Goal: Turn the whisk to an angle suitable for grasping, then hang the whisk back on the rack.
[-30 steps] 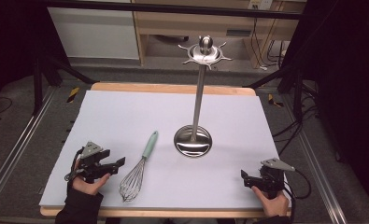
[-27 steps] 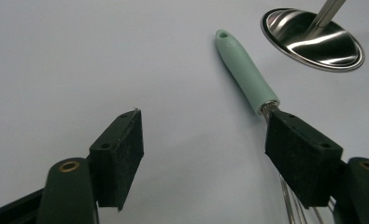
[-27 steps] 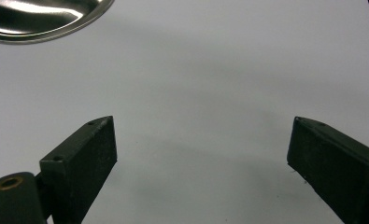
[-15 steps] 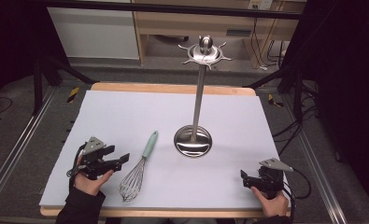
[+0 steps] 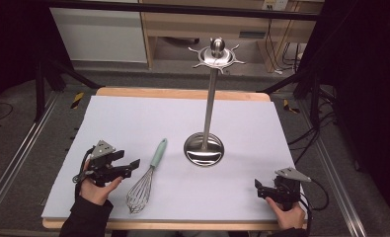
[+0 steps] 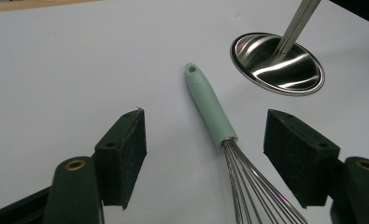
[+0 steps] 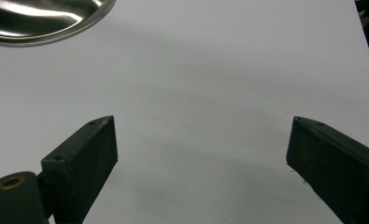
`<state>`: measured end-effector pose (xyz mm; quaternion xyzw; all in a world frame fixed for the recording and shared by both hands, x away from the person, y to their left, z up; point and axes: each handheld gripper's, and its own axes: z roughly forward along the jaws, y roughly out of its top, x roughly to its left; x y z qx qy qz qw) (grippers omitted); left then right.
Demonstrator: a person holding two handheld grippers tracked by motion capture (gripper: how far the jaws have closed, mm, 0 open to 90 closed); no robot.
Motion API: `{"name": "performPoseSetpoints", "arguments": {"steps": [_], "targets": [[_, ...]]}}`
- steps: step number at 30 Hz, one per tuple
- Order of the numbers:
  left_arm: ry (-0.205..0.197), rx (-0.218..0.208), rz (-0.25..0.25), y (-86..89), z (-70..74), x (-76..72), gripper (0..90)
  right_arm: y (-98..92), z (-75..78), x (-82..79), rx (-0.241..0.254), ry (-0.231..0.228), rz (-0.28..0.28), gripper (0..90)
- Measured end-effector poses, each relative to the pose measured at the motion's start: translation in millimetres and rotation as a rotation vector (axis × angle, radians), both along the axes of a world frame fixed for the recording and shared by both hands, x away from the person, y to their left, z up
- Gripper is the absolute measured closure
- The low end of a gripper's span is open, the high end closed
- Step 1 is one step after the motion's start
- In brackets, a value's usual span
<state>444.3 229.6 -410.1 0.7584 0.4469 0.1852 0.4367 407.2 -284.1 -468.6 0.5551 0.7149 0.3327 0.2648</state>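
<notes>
A whisk [image 5: 145,178] lies flat on the white table surface [image 5: 133,123], its pale green handle [image 5: 158,152] pointing away from the person and its wire head toward the near edge. Just to its right stands a steel utensil stand [image 5: 210,98] — round dished base [image 5: 204,149], upright pole, spiked hanger ring at the top. The whisk and the base are near each other but apart.

The left gripper [image 5: 127,167] sits at the near left, held in the person's left hand [image 5: 97,186], just beside the whisk's wire head. In the left gripper view its jaws stand wide apart and hold nothing; the whisk [image 6: 224,149] lies between them on the table, touched by neither pad, with the stand's base [image 6: 278,63] beyond.

The right gripper [image 5: 259,188] rests at the near right corner, well apart from the whisk. In the right gripper view its jaws are likewise spread wide and empty over bare surface — an edge of the stand's base [image 7: 46,18] shows at the upper left.
</notes>
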Motion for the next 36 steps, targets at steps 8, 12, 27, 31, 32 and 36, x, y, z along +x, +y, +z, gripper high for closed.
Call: {"name": "performPoseSetpoints", "arguments": {"steps": [8, 12, 27, 31, 32, 36], "targets": [[0.006, 0.004, -0.011, -7.2, 5.7, 6.1, 29.3, 0.4, -0.4, 0.6, 0.0, 0.007, 0.003, 9.3], [0.007, 0.025, -0.021, -13.7, 11.9, 10.4, 29.3, 0.5, -0.2, -0.1, -0.003, 0.003, 0.0, 9.3], [-0.011, 0.079, -0.062, -40.5, 35.7, 18.7, 29.8, 0.0, -0.2, 0.3, -0.006, 0.006, 0.004, 9.7], [-0.007, 0.086, -0.07, -45.1, 36.8, 21.0, 30.0, -0.1, -0.1, 0.6, -0.004, 0.01, 0.006, 9.7], [-0.002, 0.089, -0.071, -46.2, 36.2, 22.2, 30.4, 0.1, -0.4, 0.7, -0.003, 0.009, 0.005, 9.7], [0.016, 0.101, -0.072, -49.5, 33.2, 26.0, 30.7, 0.1, -0.7, 1.1, -0.007, 0.009, 0.006, 9.7]]}}
